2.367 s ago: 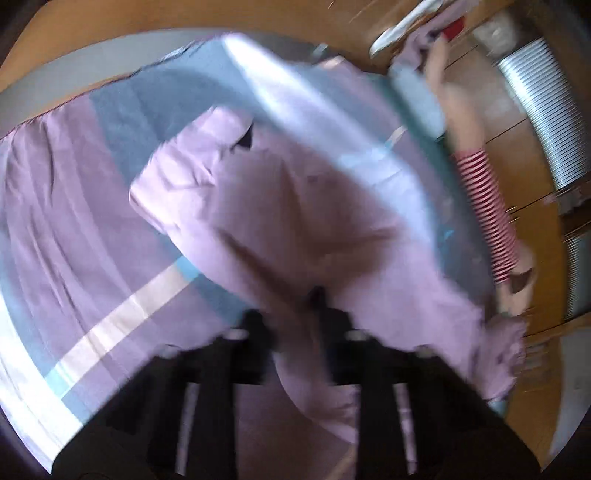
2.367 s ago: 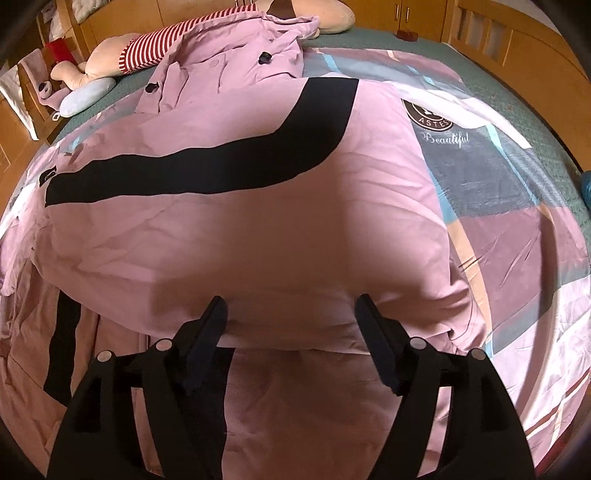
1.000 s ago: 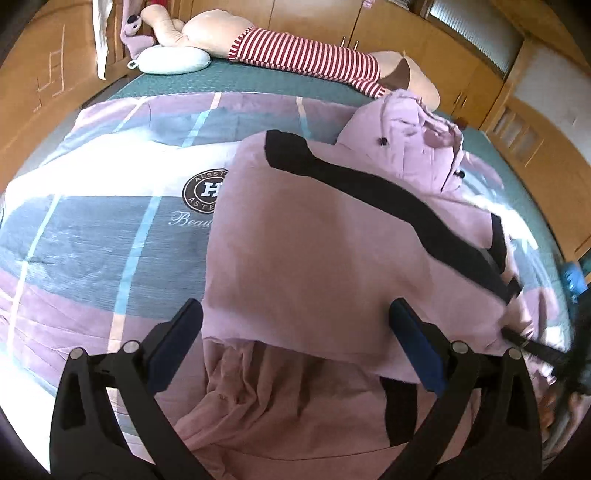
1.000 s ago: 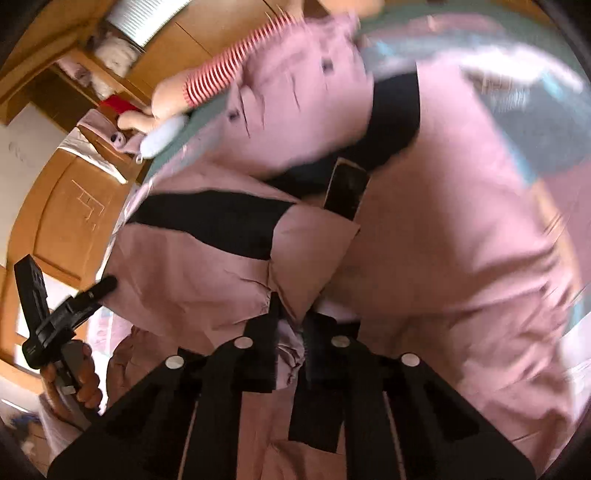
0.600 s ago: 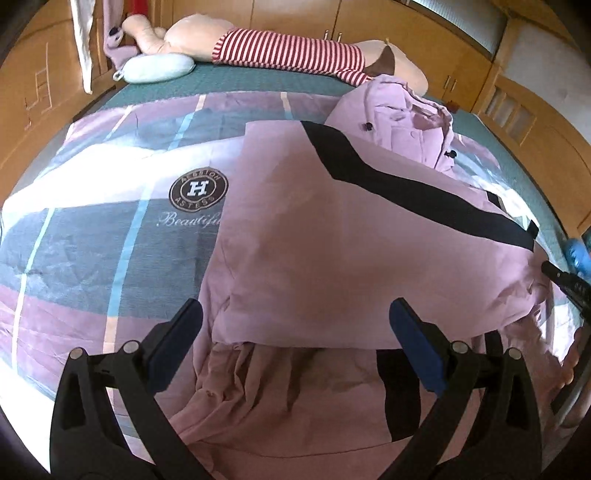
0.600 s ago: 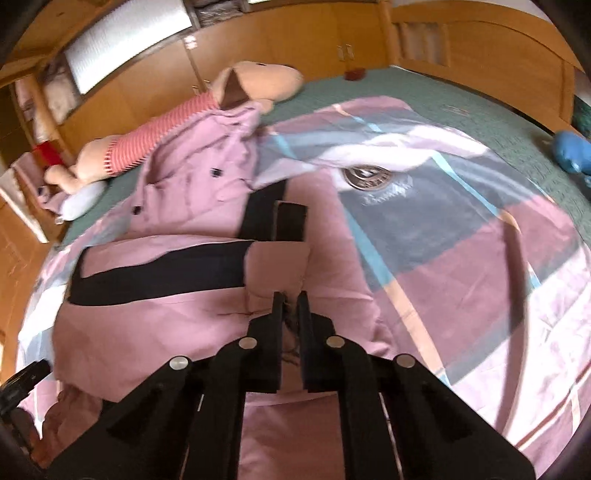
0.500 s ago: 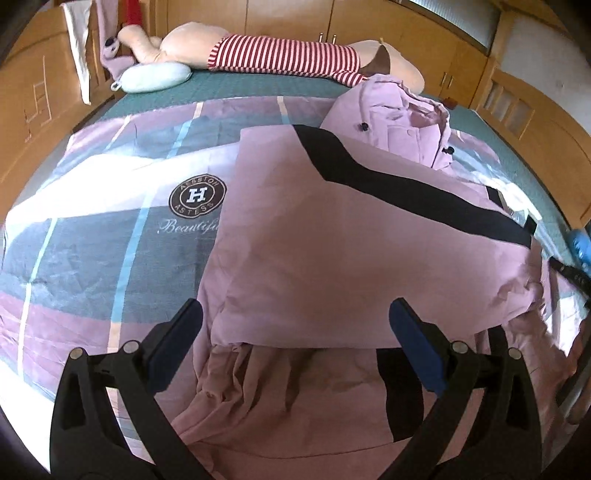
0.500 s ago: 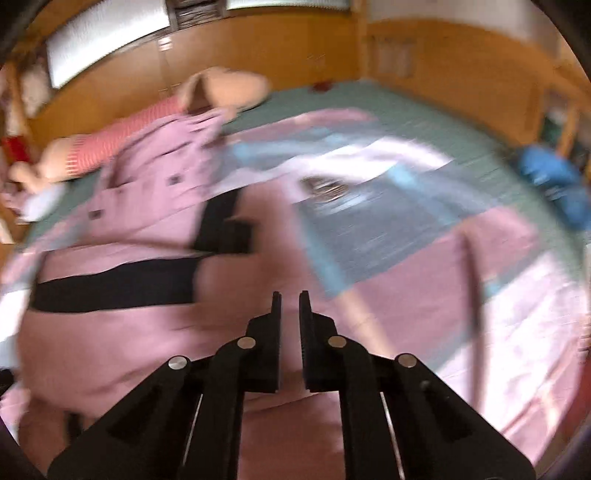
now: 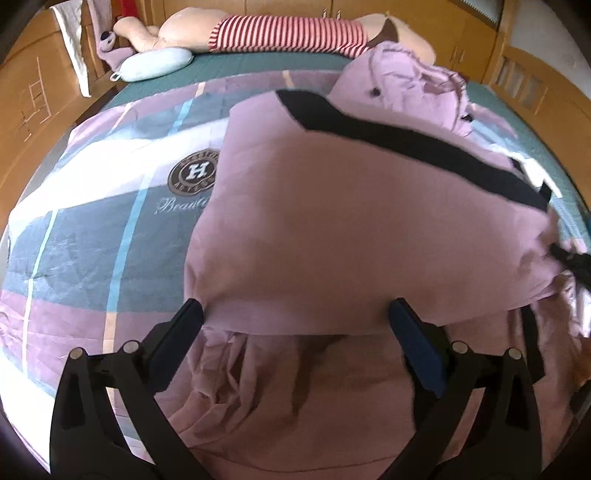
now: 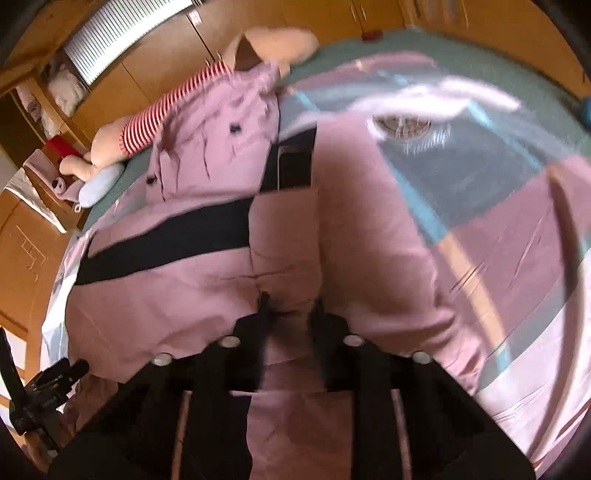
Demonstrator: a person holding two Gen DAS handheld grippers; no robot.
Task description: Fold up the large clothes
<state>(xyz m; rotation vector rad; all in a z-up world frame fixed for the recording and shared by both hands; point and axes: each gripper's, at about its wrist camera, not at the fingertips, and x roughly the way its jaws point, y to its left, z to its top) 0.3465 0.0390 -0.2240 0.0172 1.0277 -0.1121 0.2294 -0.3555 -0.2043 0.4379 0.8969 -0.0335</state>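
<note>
A large pink garment [image 9: 354, 236] with a black stripe lies folded over on the bed, its hood end toward the headboard. My left gripper [image 9: 295, 325] hovers over the near folded edge, open wide, with nothing pinched between its fingers. In the right wrist view the same garment [image 10: 207, 295] fills the middle. My right gripper [image 10: 291, 314] is at its folded edge, its jaws closing with a puckered fold of pink cloth between them. The right gripper's tip [image 9: 570, 258] shows at the right edge of the left wrist view, against the garment's corner.
A patchwork quilt [image 9: 110, 229] with a round logo covers the bed. A long plush toy in a red-striped shirt [image 9: 288, 35] and a pale blue pillow [image 9: 155, 66] lie at the headboard. Wooden cabinets [image 10: 480, 22] surround the bed.
The garment's upper half has been folded over. My left gripper let go of it, opened wide and sank toward the near edge. My right gripper swung back to the fold and has cloth between its fingers again.
</note>
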